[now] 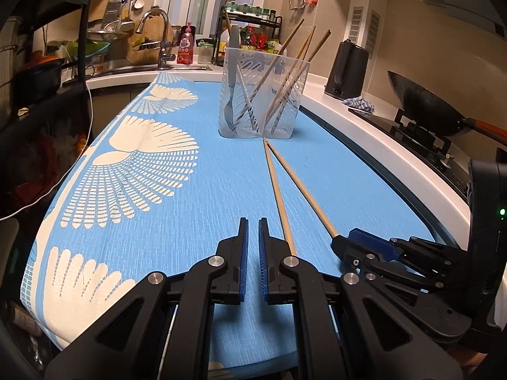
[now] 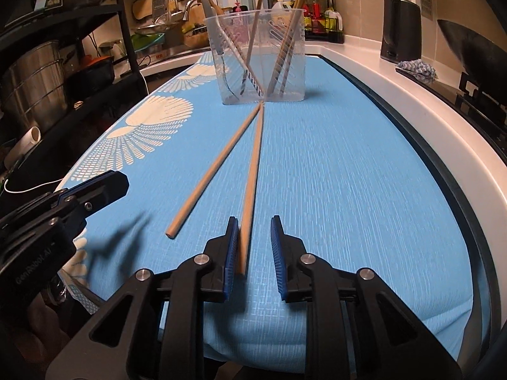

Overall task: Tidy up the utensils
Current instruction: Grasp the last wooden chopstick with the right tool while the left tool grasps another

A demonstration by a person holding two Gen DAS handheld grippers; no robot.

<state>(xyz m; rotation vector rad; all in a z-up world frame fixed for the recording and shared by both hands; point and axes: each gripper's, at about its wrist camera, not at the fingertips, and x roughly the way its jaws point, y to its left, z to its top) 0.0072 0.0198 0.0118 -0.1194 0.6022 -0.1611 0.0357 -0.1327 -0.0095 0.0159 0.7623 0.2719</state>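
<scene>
Two wooden chopsticks lie on the blue cloth, tips meeting at a clear plastic holder (image 2: 258, 60) that has a fork and several chopsticks in it. My right gripper (image 2: 253, 247) is open, low over the cloth, with the near end of one chopstick (image 2: 250, 190) between its fingers, against the left pad. The other chopstick (image 2: 209, 177) lies free to its left. My left gripper (image 1: 253, 247) is nearly shut and empty, just left of that chopstick (image 1: 279, 196). The right gripper (image 1: 358, 247) shows at the end of the other chopstick (image 1: 304, 190). The holder (image 1: 261, 95) stands ahead.
The blue cloth (image 1: 190, 221) covers the counter. A black kettle (image 1: 347, 69) and a wok (image 1: 427, 104) on the stove stand to the right. A sink with a tap (image 1: 158, 34) and a dark rack are to the left.
</scene>
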